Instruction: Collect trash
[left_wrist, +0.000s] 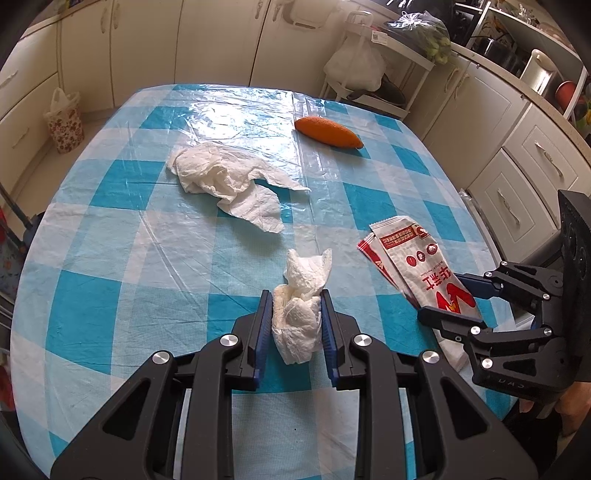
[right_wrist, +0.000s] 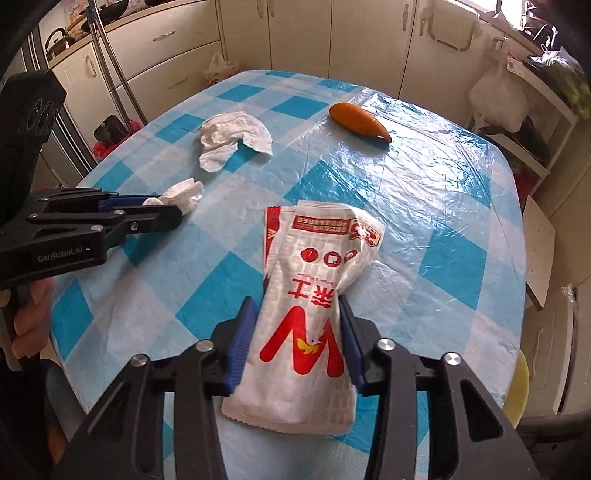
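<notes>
Tablecloth (left_wrist: 110, 229): blue-and-white check under clear plastic, covering the table.

Left gripper (left_wrist: 294, 295): clenched on a small tissue wad (left_wrist: 299, 314), both blue pads pressing its sides; the wad's top sticks out past the fingertips.

Right gripper (right_wrist: 297, 306): grasping a white-and-red wrapper (right_wrist: 314, 280) across its narrow middle, which is pinched and creased between the pads. The wrapper's upper end fans out over the cloth; its lower end hangs towards the camera.

Loose items on the cloth: crumpled tissue (left_wrist: 229, 181), mid-table, well apart from both grippers; orange peel (left_wrist: 327, 132), near the far edge.

Surroundings: cream cabinets (left_wrist: 184, 40).
</notes>
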